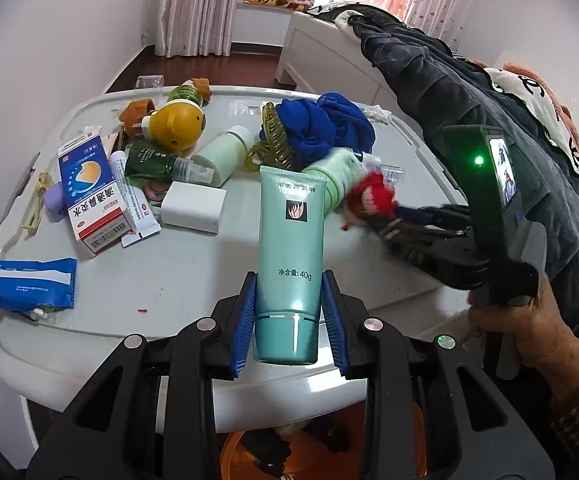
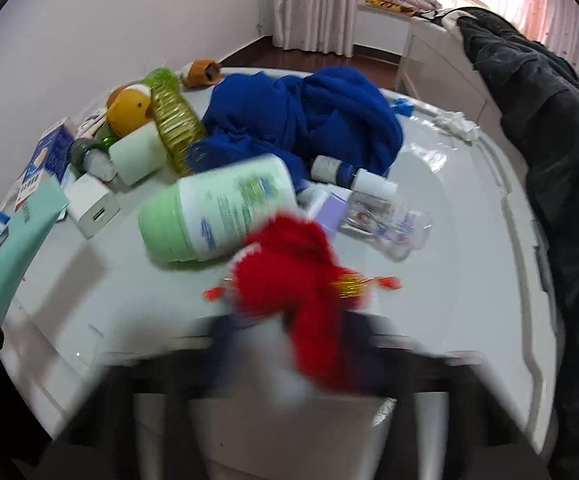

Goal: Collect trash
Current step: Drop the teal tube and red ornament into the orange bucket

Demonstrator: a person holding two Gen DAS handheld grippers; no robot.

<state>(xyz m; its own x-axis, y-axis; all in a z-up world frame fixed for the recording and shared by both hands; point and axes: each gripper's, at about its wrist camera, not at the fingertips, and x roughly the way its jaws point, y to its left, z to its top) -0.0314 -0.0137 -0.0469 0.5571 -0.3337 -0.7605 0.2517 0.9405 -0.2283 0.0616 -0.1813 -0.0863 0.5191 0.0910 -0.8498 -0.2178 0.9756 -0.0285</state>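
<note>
My left gripper (image 1: 289,316) is shut on a teal cream tube (image 1: 289,248), held cap toward the camera above the white table's (image 1: 177,276) front edge. The tube's end also shows at the left of the right wrist view (image 2: 13,236). My right gripper (image 2: 293,344) is blurred and shut on a red woolly ornament (image 2: 293,276), just above the table. That ornament also shows in the left wrist view (image 1: 371,198) at the right gripper's tips. A green-capped white lotion bottle (image 2: 217,212) lies right behind the ornament.
The table carries a blue cloth (image 2: 301,120), a blue-and-white medicine box (image 1: 89,192), a white charger (image 1: 193,206), a blue wrapper (image 1: 25,288), a yellow hair claw (image 1: 271,142) and small bottles. An orange bin (image 1: 321,456) stands below the front edge. Dark clothes (image 1: 469,88) hang at the right.
</note>
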